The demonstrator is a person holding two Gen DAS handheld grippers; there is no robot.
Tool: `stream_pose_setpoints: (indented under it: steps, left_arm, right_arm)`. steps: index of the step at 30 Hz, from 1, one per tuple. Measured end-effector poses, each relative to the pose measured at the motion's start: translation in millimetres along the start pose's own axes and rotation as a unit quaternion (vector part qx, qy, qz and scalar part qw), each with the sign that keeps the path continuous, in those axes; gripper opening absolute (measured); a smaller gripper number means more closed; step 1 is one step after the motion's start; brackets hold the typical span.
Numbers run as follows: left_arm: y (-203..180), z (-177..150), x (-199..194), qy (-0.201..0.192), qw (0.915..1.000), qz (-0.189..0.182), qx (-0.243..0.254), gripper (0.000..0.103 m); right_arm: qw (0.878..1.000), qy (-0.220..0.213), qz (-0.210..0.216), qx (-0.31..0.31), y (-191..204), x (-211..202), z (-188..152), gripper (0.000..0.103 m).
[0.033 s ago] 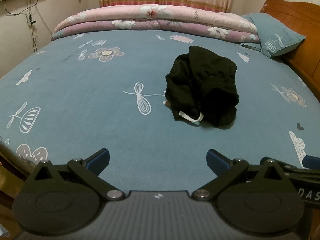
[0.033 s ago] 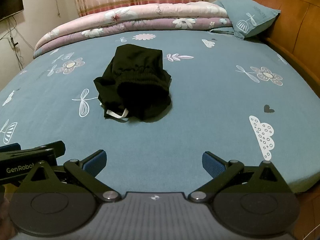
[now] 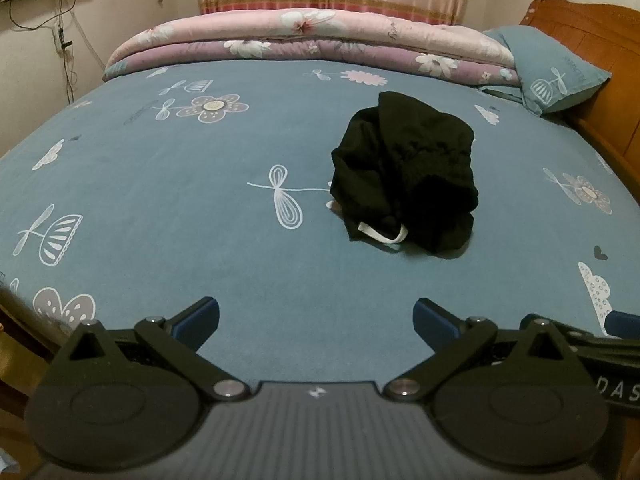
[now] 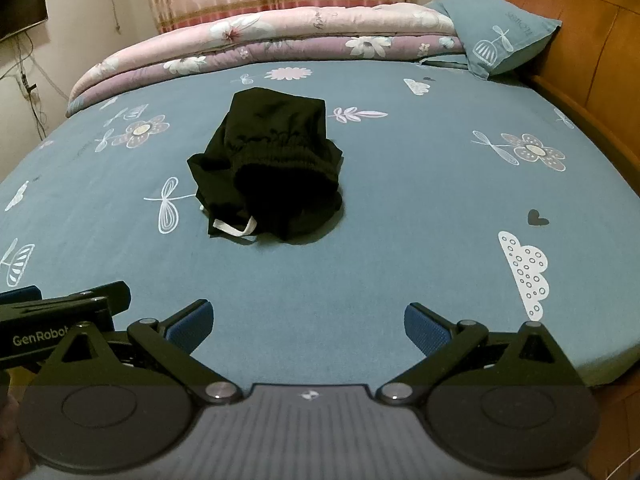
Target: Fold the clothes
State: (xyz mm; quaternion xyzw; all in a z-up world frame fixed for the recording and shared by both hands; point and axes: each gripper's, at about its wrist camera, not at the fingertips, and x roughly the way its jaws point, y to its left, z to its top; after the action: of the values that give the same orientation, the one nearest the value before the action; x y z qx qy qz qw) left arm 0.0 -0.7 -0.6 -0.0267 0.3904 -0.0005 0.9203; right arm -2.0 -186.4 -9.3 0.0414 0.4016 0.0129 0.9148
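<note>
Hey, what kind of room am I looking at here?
Most likely a bedroom: a bed with a wooden headboard, a pillow, and a folded quilt along the far side.

Garment (image 3: 404,178) mid-bed on sheet (image 3: 180,208); quilt (image 3: 304,42) behind; pillow (image 3: 556,80) far right.

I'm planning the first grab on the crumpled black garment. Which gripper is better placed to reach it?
Right, narrowly. The black garment lies closer to centre ahead of the right gripper, and off to the right of the left gripper. Both are open, short of it, over bare sheet.
</note>
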Motion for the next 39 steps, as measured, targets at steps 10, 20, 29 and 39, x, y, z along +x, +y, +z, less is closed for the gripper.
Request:
stream_pose_setpoints:
  steps: [10, 20, 29, 39]
  left_arm:
    - [-0.7, 0.5, -0.6, 0.000, 1.0000, -0.002, -0.001, 0.102]
    - [0.9, 0.7, -1.6, 0.001, 1.0000, 0.000, 0.001, 0.102]
    - [0.2, 3.3, 3.0, 0.006, 1.0000, 0.002, 0.000, 0.102]
    - [2.4, 7.8, 11.9, 0.012, 0.9999, -0.002, -0.002, 0.102]
  right_arm:
    - [1.000, -0.001, -0.006, -0.005, 4.0, -1.8, -2.4, 0.103]
    - [1.000, 0.000, -0.004, -0.004, 1.2, 0.7, -0.6, 0.103]
    - [1.000, 0.006, -0.001, -0.004, 0.9, 4.6, 1.3, 0.103]
    - [1.000, 0.003, -0.012, -0.018, 5.5, 10.0, 5.5, 0.103]
